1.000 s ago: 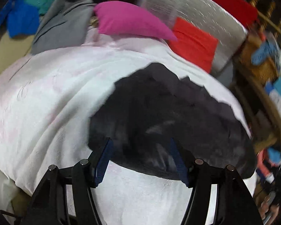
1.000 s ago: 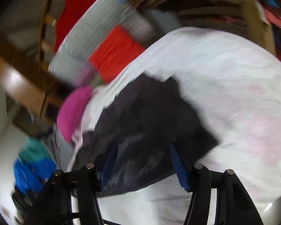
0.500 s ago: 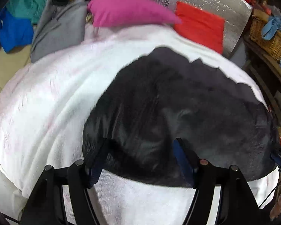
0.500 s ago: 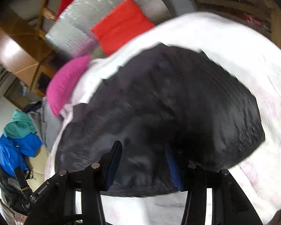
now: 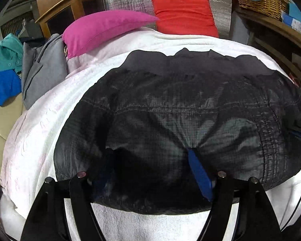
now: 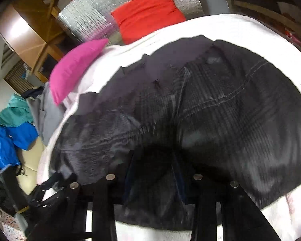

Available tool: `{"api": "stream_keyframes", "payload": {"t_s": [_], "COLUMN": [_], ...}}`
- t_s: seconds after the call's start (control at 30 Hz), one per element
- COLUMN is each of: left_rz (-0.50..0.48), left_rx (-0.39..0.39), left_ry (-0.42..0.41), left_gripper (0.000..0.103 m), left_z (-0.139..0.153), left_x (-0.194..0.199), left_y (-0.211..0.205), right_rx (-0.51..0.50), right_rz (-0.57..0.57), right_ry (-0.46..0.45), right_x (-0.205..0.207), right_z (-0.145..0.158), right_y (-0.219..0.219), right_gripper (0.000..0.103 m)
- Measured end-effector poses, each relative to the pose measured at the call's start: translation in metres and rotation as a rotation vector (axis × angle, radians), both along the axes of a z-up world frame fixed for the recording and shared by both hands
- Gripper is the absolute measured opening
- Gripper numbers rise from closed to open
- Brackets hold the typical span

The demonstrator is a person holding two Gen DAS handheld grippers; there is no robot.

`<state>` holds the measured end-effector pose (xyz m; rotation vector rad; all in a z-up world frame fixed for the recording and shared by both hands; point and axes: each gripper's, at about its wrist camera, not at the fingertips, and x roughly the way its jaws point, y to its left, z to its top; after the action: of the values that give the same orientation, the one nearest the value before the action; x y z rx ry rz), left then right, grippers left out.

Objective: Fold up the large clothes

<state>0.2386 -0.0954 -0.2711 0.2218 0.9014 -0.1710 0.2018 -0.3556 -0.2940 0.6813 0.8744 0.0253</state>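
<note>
Jacket (image 5: 170, 104) on bed; left gripper (image 5: 150, 158) & right gripper (image 6: 153, 160) agape, fabric bunched betw fingers.

A white bedspread (image 5: 40, 132) is covering the bed, carrying a black jacket (image 5: 170, 110) and magenta pillow (image 5: 102, 30).

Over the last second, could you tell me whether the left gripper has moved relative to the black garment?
Yes. The left gripper has advanced onto the black garment, toward the red cushion; its fingers now press into the cloth.

glossy ripstop jacket (image 5: 170, 110), rough white towelling (image 5: 40, 130)
</note>
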Motion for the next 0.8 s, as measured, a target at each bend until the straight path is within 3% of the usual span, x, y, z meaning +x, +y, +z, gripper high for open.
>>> {"api": "stream_keyframes", "payload": {"t_s": [0.2, 0.4, 0.53, 0.67, 0.8], "left_rz": [0.004, -0.006, -0.005, -0.009, -0.011], "left_rx": [-0.004, 0.008, -0.005, -0.012, -0.015], "left_ry": [-0.047, -0.056, -0.049, -0.048, -0.049], "left_gripper": [0.077, 0.077, 0.077, 0.077, 0.079], "left_z": [0.009, 0.003, 0.001, -0.001, -0.002], "left_x": [-0.023, -0.028, -0.029, -0.029, -0.027], "left_y": [0.002, -0.001, 0.003, 0.005, 0.005], "right_rx": [-0.010, -0.018, -0.013, -0.019, -0.090], "right_rz": [0.062, 0.051, 0.051, -0.007, -0.154], "right_ry": [-0.072, 0.054, 0.045, -0.006, -0.023], "right_x": [-0.032, -0.023, -0.026, -0.039, -0.053], "right_z": [0.016, -0.016, -0.013, 0.004, 0.018], "right_y": [0.023, 0.028, 0.027, 0.010, -0.022], "right_gripper": [0.040, 0.040, 0.040, 0.040, 0.040]}}
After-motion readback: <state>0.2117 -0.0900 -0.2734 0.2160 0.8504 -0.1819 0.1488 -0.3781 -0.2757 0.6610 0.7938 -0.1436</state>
